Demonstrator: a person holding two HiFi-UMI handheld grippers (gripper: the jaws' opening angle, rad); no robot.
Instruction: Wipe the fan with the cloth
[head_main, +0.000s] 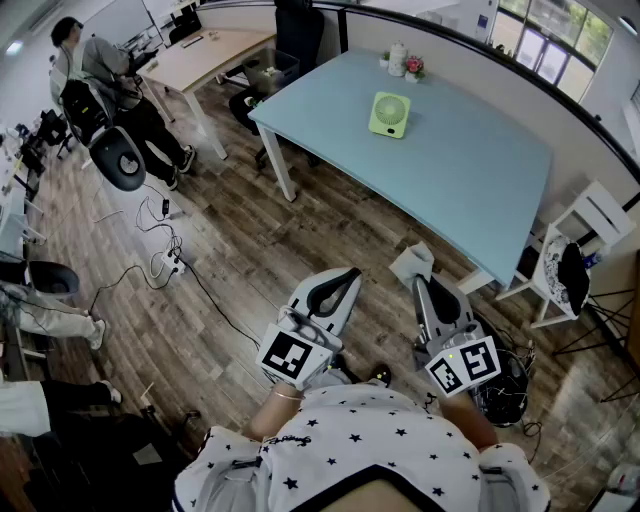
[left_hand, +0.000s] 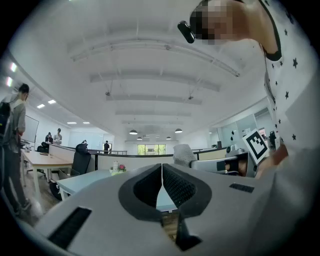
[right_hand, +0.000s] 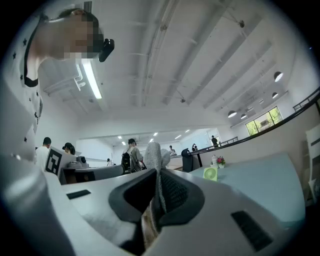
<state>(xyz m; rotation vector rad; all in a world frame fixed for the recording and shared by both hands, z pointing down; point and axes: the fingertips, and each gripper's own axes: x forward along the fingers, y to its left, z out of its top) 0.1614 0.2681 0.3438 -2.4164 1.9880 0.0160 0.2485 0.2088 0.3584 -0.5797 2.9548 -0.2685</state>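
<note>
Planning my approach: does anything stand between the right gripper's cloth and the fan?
Nothing visible. From the cloth in the right gripper, only open floor and bare table lie before the fan; flowers stand beyond it.

The person wears a white shirt (head_main: 370, 440) dotted with small dark stars, filling the head view at six o'clock. A thin band (head_main: 285, 395) circles the left wrist. Up from the shirt at eleven o'clock is the left gripper (head_main: 349, 274), and at one o'clock the right gripper (head_main: 419, 283). Both have smooth white shells with dark grey, ribbed jaw linings and narrow black slots. Each carries a marker cube (head_main: 293, 357) printed with black-and-white squares. A small black camera (left_hand: 186, 31) sits on the head, at twelve o'clock in the left gripper view.
</note>
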